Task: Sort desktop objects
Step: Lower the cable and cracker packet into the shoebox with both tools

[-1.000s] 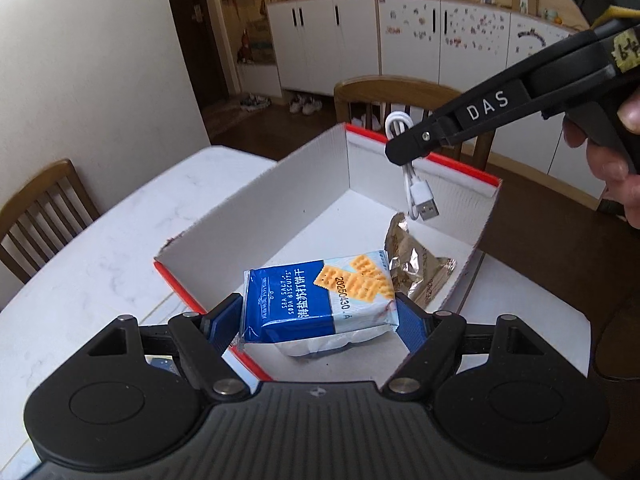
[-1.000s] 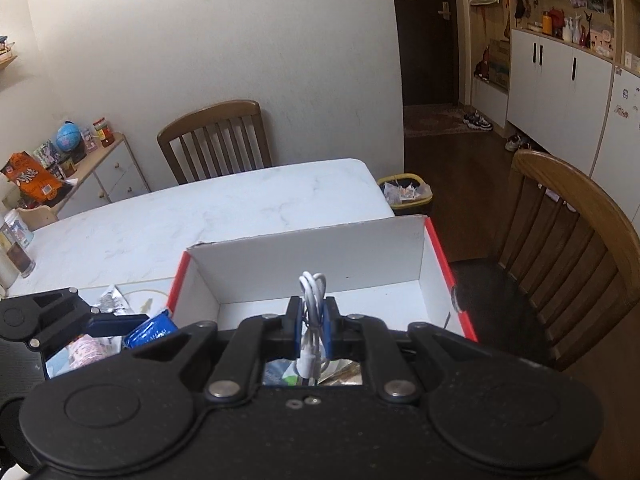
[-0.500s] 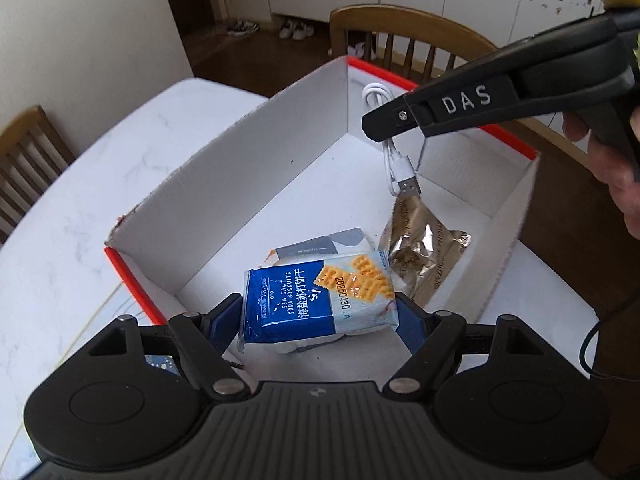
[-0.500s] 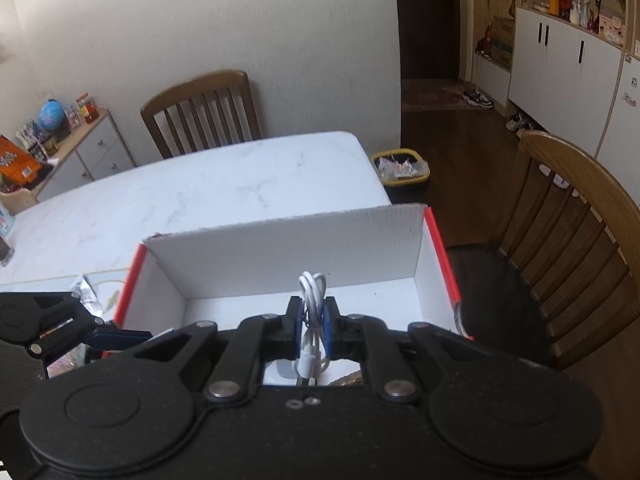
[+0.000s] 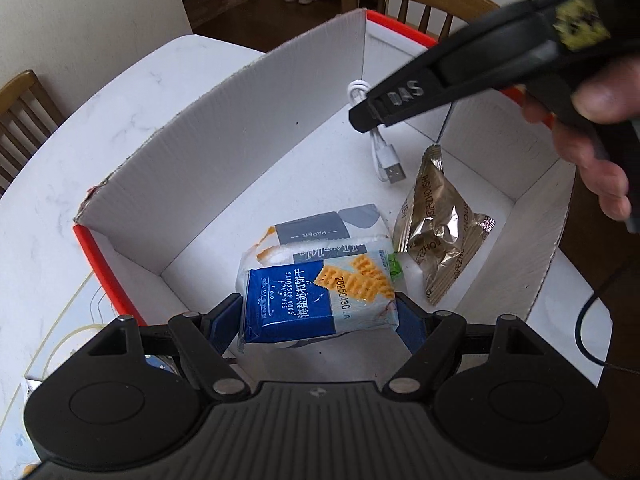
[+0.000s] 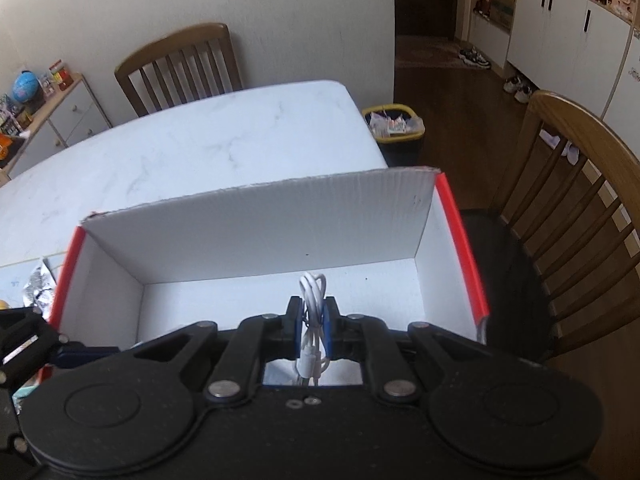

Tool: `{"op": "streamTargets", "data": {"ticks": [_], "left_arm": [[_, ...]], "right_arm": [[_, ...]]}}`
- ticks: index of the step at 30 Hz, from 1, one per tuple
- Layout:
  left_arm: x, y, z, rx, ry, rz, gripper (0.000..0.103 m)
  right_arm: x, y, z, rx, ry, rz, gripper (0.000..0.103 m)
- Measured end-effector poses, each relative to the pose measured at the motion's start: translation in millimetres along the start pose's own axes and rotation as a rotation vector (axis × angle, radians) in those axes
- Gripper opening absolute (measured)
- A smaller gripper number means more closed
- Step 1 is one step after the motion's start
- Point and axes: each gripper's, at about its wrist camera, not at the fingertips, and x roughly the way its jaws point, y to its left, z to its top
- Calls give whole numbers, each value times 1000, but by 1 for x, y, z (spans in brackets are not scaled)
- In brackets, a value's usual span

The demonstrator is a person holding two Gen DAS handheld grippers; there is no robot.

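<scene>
A white cardboard box (image 5: 224, 140) with red edges stands on the white table; it also shows in the right wrist view (image 6: 280, 220). My left gripper (image 5: 318, 316) is shut on a blue soda biscuit pack (image 5: 316, 300) and holds it low inside the box's near end. My right gripper (image 6: 311, 316) is shut on a coiled white USB cable (image 6: 312, 300), hanging over the box's far part. In the left wrist view the right gripper (image 5: 360, 120) shows with the cable (image 5: 380, 152) dangling, its plug near the box floor.
A tissue pack (image 5: 320, 232) and a gold foil snack bag (image 5: 436, 224) lie in the box. Wooden chairs (image 6: 572, 200) stand around the table (image 6: 200, 148). A yellow-rimmed bin (image 6: 394, 128) is on the floor beyond. Papers lie left of the box (image 5: 60, 320).
Both grippers have moved down into the box. The biscuit pack sits lower over the tissue pack, and the cable's plug has dropped close to the box floor.
</scene>
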Motion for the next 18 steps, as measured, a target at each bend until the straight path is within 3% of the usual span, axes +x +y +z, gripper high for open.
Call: {"op": "streamTargets", "data": {"ticks": [9,18], "left_arm": [[6,0,5,7,23,-7,79],[11,-1,8,15,32,-3,79]], "right_arm": [[32,-6,5,56,110,-25,9],[46,-5,6,60,145,-36,9]]}}
